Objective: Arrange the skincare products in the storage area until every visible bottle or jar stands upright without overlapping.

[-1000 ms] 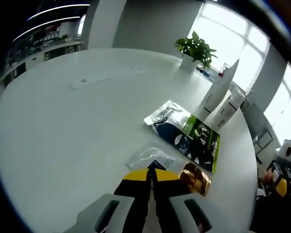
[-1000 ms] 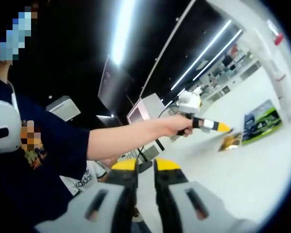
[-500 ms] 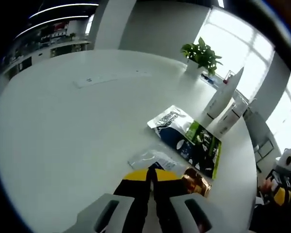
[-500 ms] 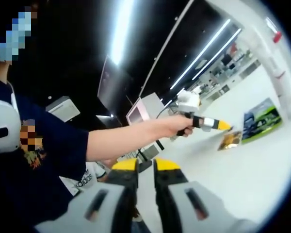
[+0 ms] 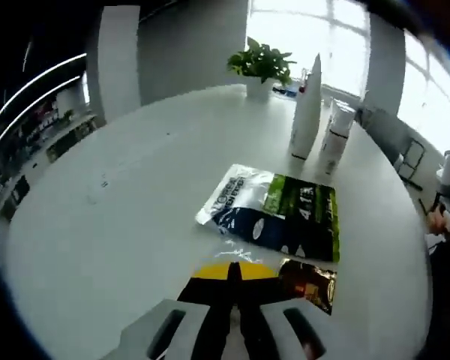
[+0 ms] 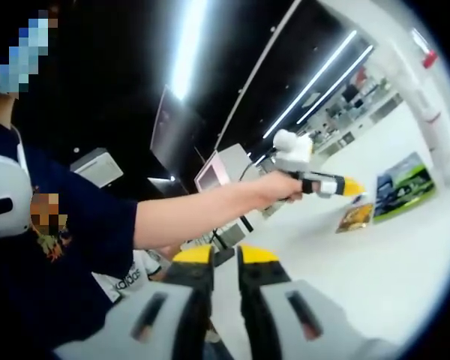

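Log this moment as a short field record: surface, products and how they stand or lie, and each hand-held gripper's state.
surface: white round table
upright: tall white tube, shorter white bottle beside it
lying flat: green-and-dark sachet, small gold packet
background: potted plant
left hand-held gripper: shut, empty, low over the table near the gold packet
right hand-held gripper: jaws nearly closed, empty, pointing at the person's outstretched arm

Two white skincare containers stand upright side by side well ahead of the left gripper (image 5: pixel 232 271): a tall tapered tube (image 5: pixel 307 109) and, just right of it, a shorter bottle (image 5: pixel 334 138), near the white table's far edge.
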